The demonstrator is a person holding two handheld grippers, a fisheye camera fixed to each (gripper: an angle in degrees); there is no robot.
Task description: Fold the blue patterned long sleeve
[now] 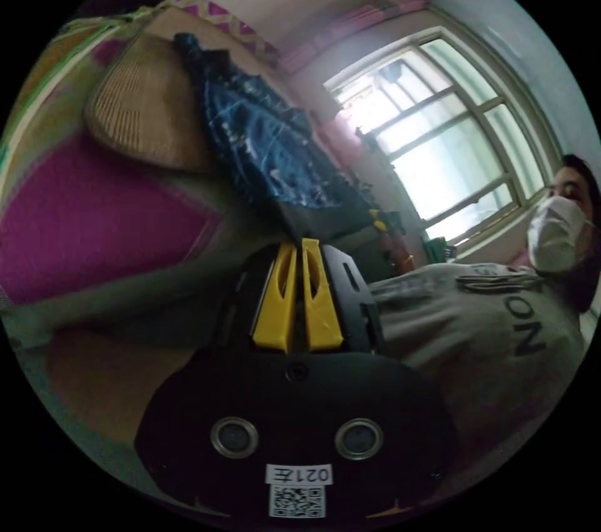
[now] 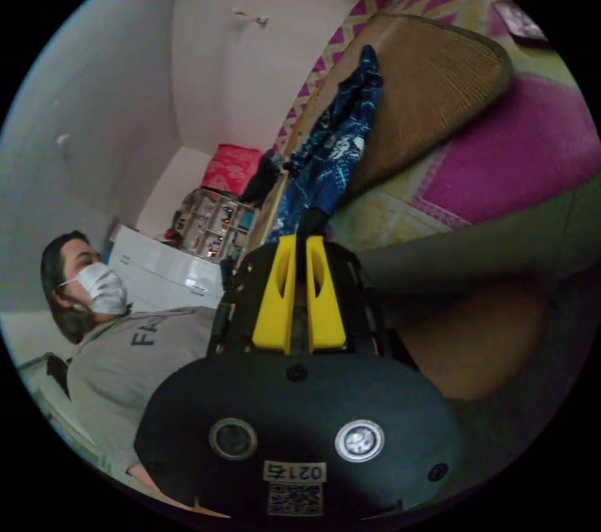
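The blue patterned long sleeve [image 1: 263, 138] hangs stretched from my left gripper [image 1: 302, 242] toward a woven mat. The yellow jaws stand pressed together with a dark edge of the garment pinched at their tips. In the right gripper view the same garment [image 2: 332, 150] runs as a narrow twisted band from my right gripper [image 2: 302, 239] up to the mat's edge. Those jaws are closed on a dark fold of the cloth. Both grippers hold the garment lifted off the surface.
A brown woven mat [image 1: 141, 112] lies on a pink and yellow patterned cover [image 1: 81, 225]. A person in a grey shirt [image 1: 501, 332] stands close behind the grippers. A large window [image 1: 451, 138] is beyond; shelves and a white cabinet [image 2: 163, 272] are at the far wall.
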